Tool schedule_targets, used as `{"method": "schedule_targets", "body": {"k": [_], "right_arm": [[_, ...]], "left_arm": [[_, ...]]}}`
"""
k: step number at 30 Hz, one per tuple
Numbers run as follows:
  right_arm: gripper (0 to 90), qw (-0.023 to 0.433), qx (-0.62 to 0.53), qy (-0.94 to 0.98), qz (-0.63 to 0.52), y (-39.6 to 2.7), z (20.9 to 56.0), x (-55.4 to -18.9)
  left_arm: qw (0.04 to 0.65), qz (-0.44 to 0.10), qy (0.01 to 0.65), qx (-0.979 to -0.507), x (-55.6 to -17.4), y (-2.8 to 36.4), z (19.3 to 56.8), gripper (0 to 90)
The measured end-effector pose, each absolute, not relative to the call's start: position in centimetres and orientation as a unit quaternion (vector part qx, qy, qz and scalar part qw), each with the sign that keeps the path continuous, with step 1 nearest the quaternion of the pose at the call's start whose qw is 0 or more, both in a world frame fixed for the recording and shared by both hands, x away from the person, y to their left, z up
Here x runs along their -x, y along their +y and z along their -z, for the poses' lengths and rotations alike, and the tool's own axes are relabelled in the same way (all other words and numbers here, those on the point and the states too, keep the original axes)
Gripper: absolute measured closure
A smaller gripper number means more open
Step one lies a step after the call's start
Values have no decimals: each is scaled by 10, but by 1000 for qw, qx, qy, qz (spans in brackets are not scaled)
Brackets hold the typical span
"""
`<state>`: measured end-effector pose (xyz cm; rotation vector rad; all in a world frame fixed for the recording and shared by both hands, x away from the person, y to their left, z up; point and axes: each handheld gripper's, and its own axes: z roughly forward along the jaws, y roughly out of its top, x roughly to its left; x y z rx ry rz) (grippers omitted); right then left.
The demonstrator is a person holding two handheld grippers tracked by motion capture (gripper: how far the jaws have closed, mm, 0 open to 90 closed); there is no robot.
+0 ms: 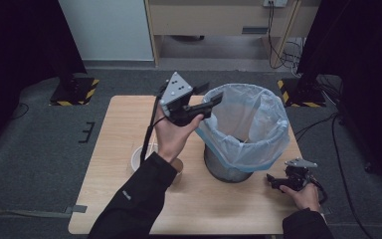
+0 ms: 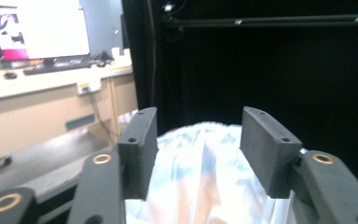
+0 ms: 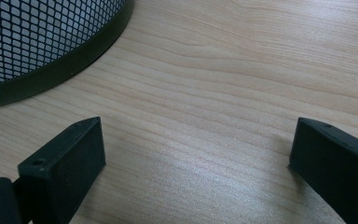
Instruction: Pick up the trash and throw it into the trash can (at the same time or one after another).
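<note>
Nearest the person, the right gripper (image 1: pixel 274 183) lies low on the pale wooden table (image 1: pixel 124 129) just beside the base of the round black wire-mesh wastebasket (image 3: pixel 37 42), its jaws wide apart over bare wood with nothing between them, and there it can simply wait. A little farther in, on the left behind the dark sleeve, a white paper cup (image 1: pixel 140 158) stands on the table with a brown one (image 1: pixel 178 165) partly hidden beside it; those look like the next things to go in the basket. Now to the action: the left gripper (image 1: pixel 218 98) is held up at the near left rim of the translucent pale-blue plastic bin liner (image 1: pixel 258 127) that lines the wastebasket and folds down over its edge, jaws pointing across the opening. From the left gripper view the jaws stand apart with no object between the pads (image 2: pixel 140 149), the crinkled liner (image 2: pixel 205 172) below them, so this reads as a drop just made. To do it well, keep the jaws spread, lift clear without snagging the thin plastic lip or dragging the bag off the rim, then swing back toward the cups. Something pale lies deep in the bag, too dim to identify.
</note>
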<state>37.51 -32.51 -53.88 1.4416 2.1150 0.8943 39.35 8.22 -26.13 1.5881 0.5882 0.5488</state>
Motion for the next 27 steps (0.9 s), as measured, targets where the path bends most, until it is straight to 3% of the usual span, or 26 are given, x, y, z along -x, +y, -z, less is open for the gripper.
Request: {"method": "schedule_targets", "body": {"k": [15, 27], "right_arm": [[33, 212, -520, 762, -322, -324, 539, -375], [30, 212, -520, 763, -321, -324, 539, -375]], "left_arm": [[576, -259, 325, -704, -360, 178, 320, 317], [501, -244, 422, -715, -362, 222, 412, 297]]}}
